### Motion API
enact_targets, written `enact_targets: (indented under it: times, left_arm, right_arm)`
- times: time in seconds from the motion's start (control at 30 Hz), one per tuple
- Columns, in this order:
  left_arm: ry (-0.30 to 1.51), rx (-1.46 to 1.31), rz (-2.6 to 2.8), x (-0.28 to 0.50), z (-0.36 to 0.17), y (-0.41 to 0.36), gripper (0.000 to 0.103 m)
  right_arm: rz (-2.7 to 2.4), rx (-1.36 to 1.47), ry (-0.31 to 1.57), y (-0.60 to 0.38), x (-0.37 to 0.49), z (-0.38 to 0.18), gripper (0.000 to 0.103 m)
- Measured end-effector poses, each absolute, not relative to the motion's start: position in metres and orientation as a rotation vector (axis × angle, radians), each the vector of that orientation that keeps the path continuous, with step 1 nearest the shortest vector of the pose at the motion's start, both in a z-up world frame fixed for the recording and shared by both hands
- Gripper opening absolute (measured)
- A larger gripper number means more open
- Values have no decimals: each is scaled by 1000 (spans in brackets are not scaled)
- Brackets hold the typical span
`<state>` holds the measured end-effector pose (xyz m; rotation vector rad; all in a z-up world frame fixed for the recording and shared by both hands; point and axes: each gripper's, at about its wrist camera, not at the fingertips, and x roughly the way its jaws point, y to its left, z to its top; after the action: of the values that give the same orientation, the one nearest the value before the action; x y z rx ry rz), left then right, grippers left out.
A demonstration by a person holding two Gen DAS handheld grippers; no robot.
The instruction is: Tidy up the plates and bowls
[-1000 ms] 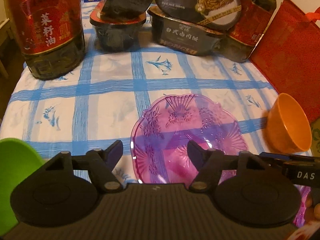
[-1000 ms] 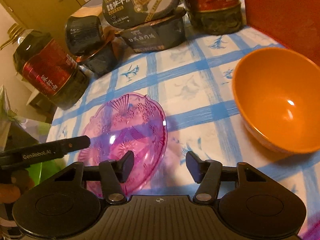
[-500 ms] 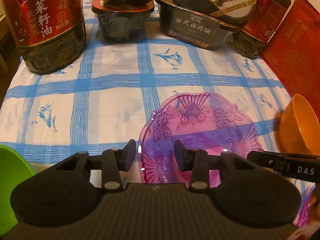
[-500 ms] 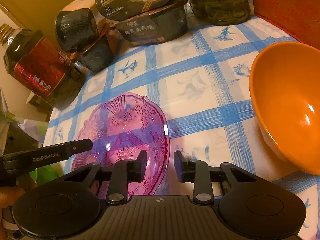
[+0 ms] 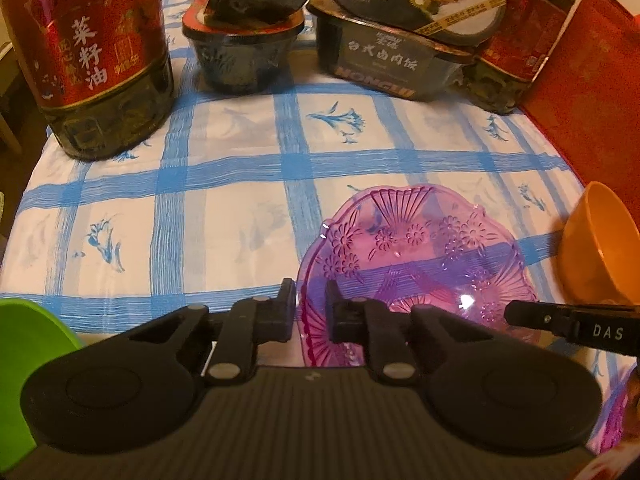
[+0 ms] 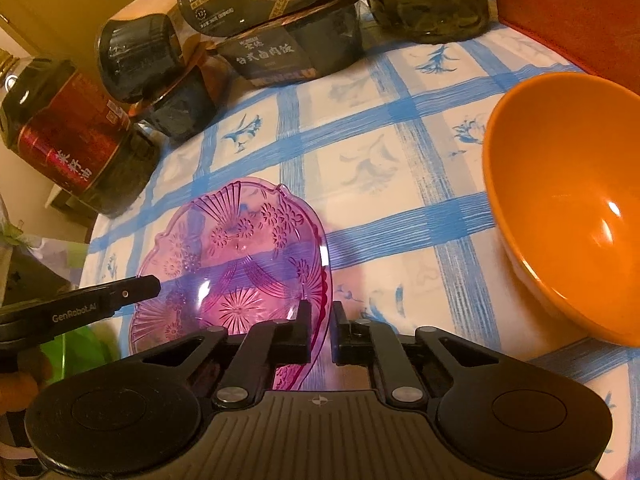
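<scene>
Vs 1 s ago both grippers have closed in: left gripper (image 5: 310, 308) and right gripper (image 6: 322, 330) each now pinch opposite rim edges of the purple plate (image 5: 416, 264), which sits on the blue-check tablecloth (image 5: 240, 184) near its front edge. Plate is roughly round w/ scalloped rim, no clear long axis; its fan motif points toward the oil bottle (image 5: 86, 52) and food boxes (image 5: 400, 32) at the back. Left view alone shows a green bowl (image 5: 24, 364) clearly at bottom-left; right view shows the orange bowl (image 6: 568, 204) interior, just right of the plate.
</scene>
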<state>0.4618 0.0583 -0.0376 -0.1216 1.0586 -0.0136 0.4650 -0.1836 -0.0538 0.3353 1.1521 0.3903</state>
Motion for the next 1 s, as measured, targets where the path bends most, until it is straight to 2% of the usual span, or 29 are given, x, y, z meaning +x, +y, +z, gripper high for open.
enact_targets:
  times: [0.63, 1.0]
  left_arm:
    - [1023, -167, -109, 372, 22, 19, 13]
    - [1023, -186, -145, 291, 28, 2, 13]
  right_arm:
    - [366, 290, 1108, -230, 381, 21, 8]
    - [364, 280, 1097, -255, 306, 37, 8]
